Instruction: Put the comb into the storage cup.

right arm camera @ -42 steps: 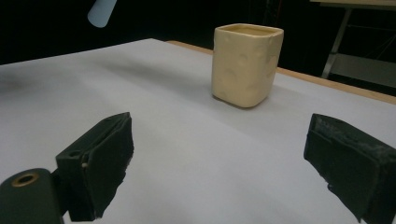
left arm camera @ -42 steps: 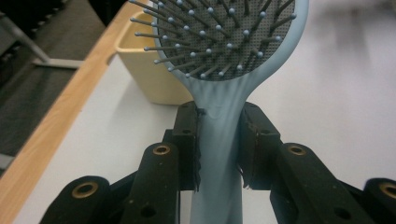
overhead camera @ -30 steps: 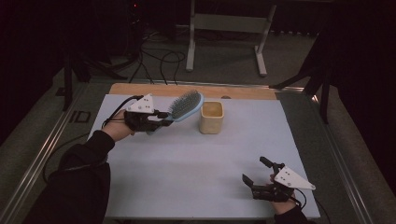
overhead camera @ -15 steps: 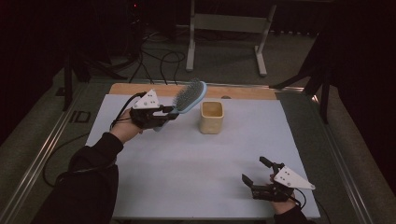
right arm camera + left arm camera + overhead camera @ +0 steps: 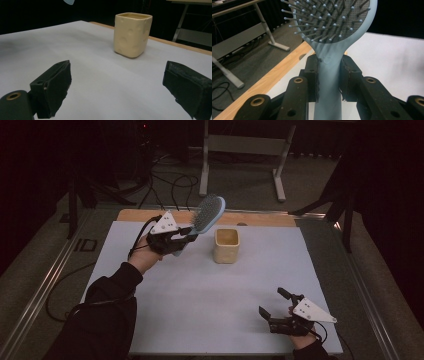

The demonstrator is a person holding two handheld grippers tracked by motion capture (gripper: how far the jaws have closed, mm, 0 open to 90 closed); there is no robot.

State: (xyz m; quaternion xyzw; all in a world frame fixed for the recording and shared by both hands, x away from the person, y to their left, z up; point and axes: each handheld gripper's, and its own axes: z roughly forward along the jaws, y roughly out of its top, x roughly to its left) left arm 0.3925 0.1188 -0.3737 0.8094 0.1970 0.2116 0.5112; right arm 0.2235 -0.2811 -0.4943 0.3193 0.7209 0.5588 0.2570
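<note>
A: The left tongs (image 5: 329, 75) clamp the handle of the pale blue hairbrush (image 5: 332, 27); the left gripper view shows both pads pressed flat against it, bristles facing the camera.

B: From the high view, the brush head (image 5: 208, 212) is held in the air, tilted up, just left of the cream cup (image 5: 226, 245) at the far side of the table (image 5: 200, 295).

A: And the right tongs (image 5: 274, 309)?

B: Wide open, gripping nothing, low at the table's near right corner. The right gripper view looks between its pads at the cup's dimpled side (image 5: 132, 33).
</note>
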